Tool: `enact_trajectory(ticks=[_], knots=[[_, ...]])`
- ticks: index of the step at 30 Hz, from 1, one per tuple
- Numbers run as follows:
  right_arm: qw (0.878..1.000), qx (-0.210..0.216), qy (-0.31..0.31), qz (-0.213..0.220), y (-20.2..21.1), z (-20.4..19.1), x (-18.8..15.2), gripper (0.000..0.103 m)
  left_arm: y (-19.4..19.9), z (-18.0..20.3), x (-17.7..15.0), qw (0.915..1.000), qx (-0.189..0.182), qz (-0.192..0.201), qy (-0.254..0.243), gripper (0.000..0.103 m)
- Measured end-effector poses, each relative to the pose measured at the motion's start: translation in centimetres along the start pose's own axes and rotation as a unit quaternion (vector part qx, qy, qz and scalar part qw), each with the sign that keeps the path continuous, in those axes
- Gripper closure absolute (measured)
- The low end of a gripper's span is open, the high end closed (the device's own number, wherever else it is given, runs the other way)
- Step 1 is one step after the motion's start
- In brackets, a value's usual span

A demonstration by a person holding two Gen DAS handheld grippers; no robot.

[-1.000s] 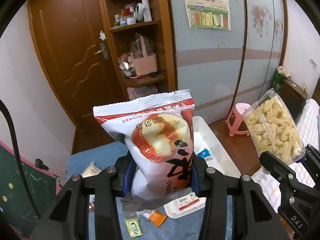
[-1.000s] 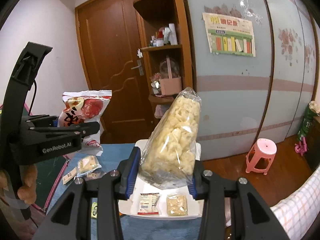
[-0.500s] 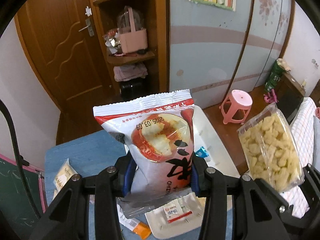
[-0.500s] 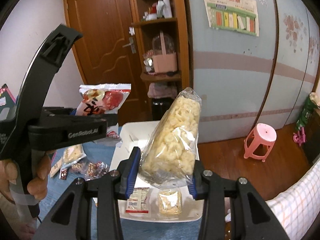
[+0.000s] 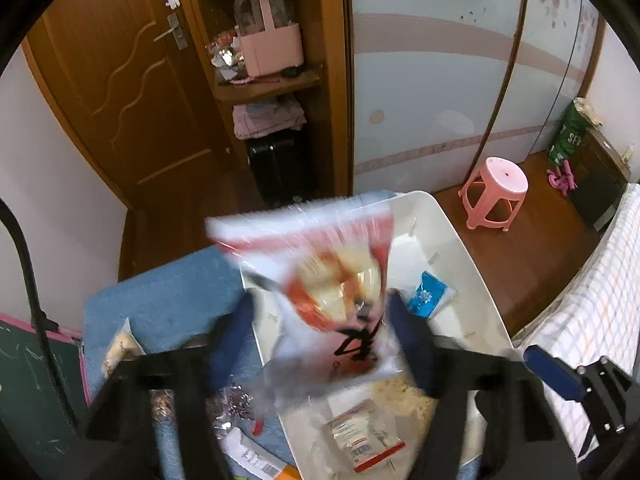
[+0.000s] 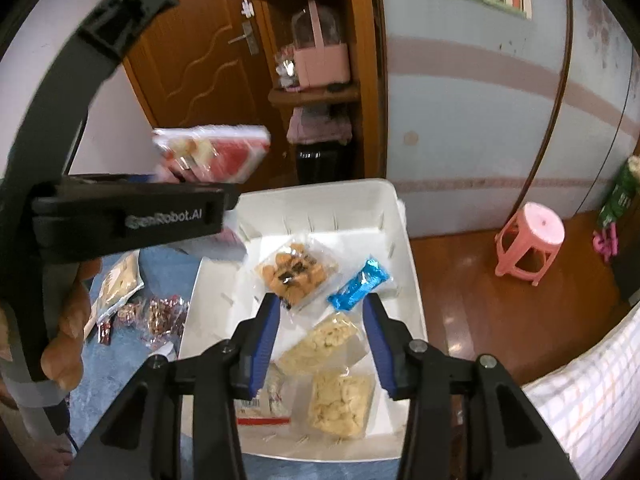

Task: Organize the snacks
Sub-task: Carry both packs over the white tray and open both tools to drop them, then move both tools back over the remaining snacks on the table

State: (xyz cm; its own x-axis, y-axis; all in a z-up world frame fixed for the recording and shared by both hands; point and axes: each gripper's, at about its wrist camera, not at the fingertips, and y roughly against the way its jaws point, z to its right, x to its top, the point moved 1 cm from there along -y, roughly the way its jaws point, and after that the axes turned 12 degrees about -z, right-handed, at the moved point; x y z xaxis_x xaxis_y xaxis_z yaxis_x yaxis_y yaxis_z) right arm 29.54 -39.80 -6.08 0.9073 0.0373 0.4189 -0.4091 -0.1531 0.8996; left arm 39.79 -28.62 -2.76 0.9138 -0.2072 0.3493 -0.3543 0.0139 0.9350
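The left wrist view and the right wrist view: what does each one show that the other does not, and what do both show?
Only the left wrist view shows an orange-tipped packet on the blue table. Only the right wrist view shows a brown cookie pack in the tray and the person's hand. Both show the white tray, the red-and-white snack bag, blurred, between the open left gripper's fingers, the blue wrapper, and the pink stool.

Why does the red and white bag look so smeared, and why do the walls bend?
Left wrist view: the red and white snack bag and the left claw around it are motion-blurred, while the room behind stays sharp. Right wrist view: the white plastic tray is crisp, the bag slightly blurred. Both fisheye views curve straight wall lines and darken corners.
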Motion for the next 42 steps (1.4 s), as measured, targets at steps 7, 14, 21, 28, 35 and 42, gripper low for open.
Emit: enact_trajectory(ticks=[7, 14, 21, 28, 35, 42], knots=[[1.0, -0.003, 0.013, -0.01, -0.3, -0.9, -1.3, 0.059, 0.4, -1.1, -1.0, 0.9997, -0.024, 0.0, 0.011, 0.018], [1.0, -0.001, 0.026, -0.001, 1.8, -1.8, -2.9, 0.059, 2.6, -2.8, -3.7, 0.9998, -0.003, 0.012, 0.012, 0.018], [0.999, -0.01, 0.038, 0.026, 5.8, -3.3, -3.8, 0.059, 7.2, -5.0, -7.1, 0.9988, 0.016, 0.047, 0.001, 0.018], [0.997, -0.005, 0.048, 0.055, 9.5, -5.4, -4.6, 0.059, 12.6, -7.8, -10.0, 0.9964, 0.01, 0.083, 0.009, 0.018], [0.995, 0.005, 0.063, 0.075, 12.0, -8.4, -5.5, 0.059, 15.9, -10.9, -13.9, 0.994, 0.014, 0.109, 0.006, 0.018], [0.991, 0.009, 0.091, 0.093, 13.6, -11.9, -6.1, 0.059, 17.4, -14.8, -17.5, 0.9924, 0.02, 0.12, 0.012, 0.017]])
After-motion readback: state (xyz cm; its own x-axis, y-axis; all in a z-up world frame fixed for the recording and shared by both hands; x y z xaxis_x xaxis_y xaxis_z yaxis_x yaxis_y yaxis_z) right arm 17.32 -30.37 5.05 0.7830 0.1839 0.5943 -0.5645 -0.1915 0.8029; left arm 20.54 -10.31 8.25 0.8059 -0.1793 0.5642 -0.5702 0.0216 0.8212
